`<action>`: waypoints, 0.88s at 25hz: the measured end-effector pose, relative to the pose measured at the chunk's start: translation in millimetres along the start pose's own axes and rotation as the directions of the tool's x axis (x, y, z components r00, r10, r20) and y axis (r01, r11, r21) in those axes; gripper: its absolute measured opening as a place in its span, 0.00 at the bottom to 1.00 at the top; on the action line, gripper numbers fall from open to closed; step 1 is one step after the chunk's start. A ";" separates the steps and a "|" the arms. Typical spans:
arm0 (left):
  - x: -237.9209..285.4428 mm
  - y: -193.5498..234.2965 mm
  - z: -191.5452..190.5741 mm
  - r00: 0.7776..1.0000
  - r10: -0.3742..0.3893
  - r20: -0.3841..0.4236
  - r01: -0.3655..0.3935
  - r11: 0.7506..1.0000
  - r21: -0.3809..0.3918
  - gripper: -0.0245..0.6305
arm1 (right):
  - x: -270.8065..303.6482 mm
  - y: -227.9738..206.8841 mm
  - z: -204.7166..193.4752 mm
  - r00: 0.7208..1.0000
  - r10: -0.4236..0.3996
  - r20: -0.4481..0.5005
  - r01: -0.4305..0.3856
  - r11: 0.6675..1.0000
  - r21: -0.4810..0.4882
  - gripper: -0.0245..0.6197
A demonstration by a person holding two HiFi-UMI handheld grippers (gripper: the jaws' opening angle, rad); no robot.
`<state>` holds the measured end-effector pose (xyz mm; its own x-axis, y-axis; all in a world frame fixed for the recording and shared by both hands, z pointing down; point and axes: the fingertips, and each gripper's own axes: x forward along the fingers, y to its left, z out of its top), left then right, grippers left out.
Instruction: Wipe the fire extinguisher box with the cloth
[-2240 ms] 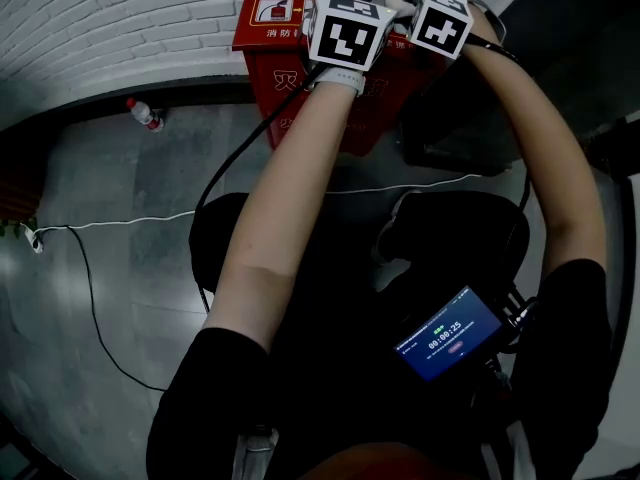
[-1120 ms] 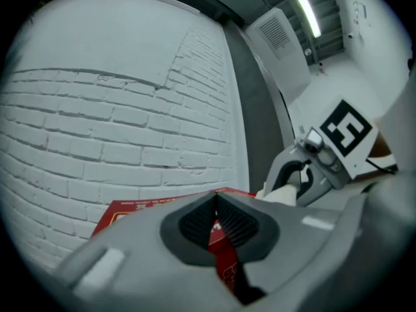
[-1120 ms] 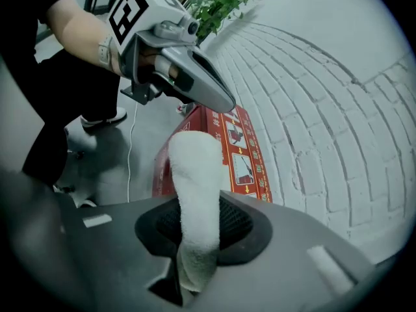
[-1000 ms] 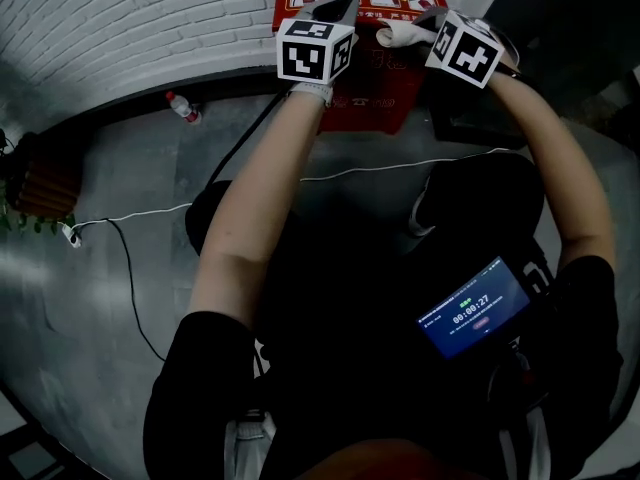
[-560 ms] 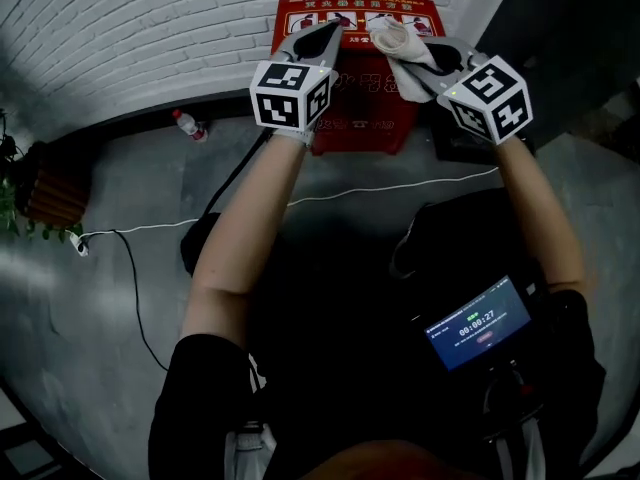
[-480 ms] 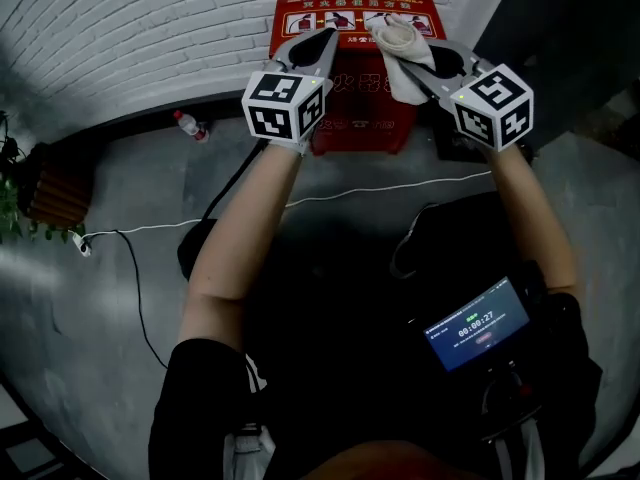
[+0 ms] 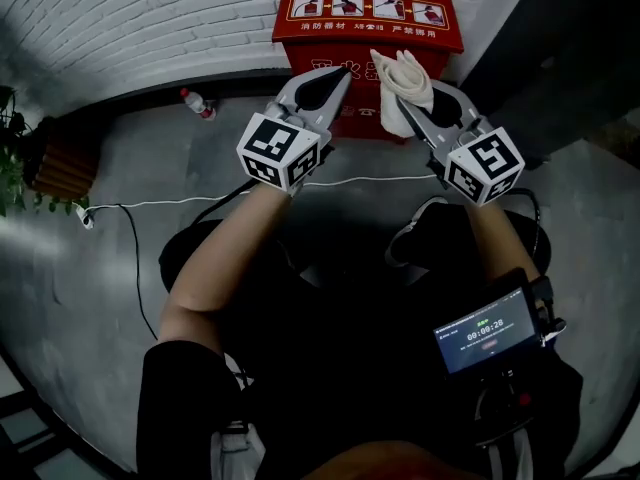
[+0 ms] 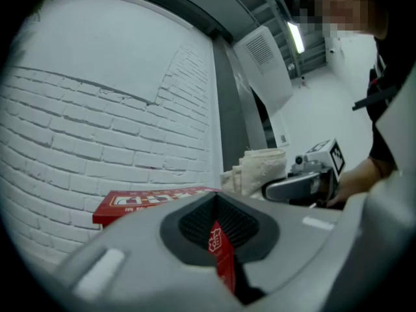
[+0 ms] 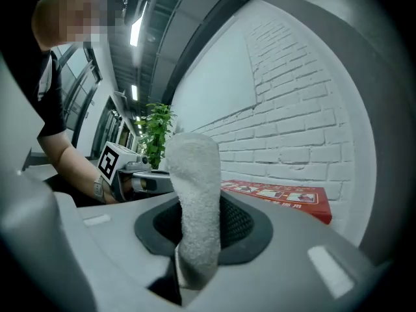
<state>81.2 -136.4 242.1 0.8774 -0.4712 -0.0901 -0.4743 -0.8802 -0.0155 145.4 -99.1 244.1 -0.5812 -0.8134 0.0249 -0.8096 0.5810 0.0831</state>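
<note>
White brick wall (image 7: 130, 18), grey floor (image 7: 90, 288), potted plant (image 7: 40, 163) left.

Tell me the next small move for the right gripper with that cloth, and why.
Probably ease the right gripper forward and down until the cloth presses on top of the fire extinguisher box. Its jaws are clamped on the cloth, but in the right gripper view the cloth stands in the air with the box top beyond it, so wiping contact does not look made yet.

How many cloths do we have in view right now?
1. The cloth is clamped in the right claw, held up near the red box by the brick wall. None shows elsewhere, though the person's body hides some floor.
</note>
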 end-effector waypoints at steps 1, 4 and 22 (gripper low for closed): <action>-3.7 -4.2 -1.3 1.000 -0.007 0.004 0.007 1.000 -0.003 0.04 | -2.5 4.9 -0.3 1.000 0.001 0.014 -0.001 1.000 0.005 0.20; -11.3 -12.1 -5.1 1.000 -0.024 0.001 0.024 1.000 0.005 0.04 | -5.8 19.8 -3.7 0.999 0.016 0.041 -0.016 1.000 -0.009 0.20; -14.1 -14.5 -3.3 0.999 -0.042 0.020 0.041 0.999 0.025 0.04 | -2.6 22.2 -6.1 0.999 0.012 0.049 -0.012 1.000 0.001 0.20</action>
<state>75.9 -117.2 246.8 0.8949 -0.4327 -0.1096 -0.4392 -0.8973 -0.0441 129.4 -84.2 252.0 -0.5942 -0.8040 -0.0229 -0.8026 0.5908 0.0821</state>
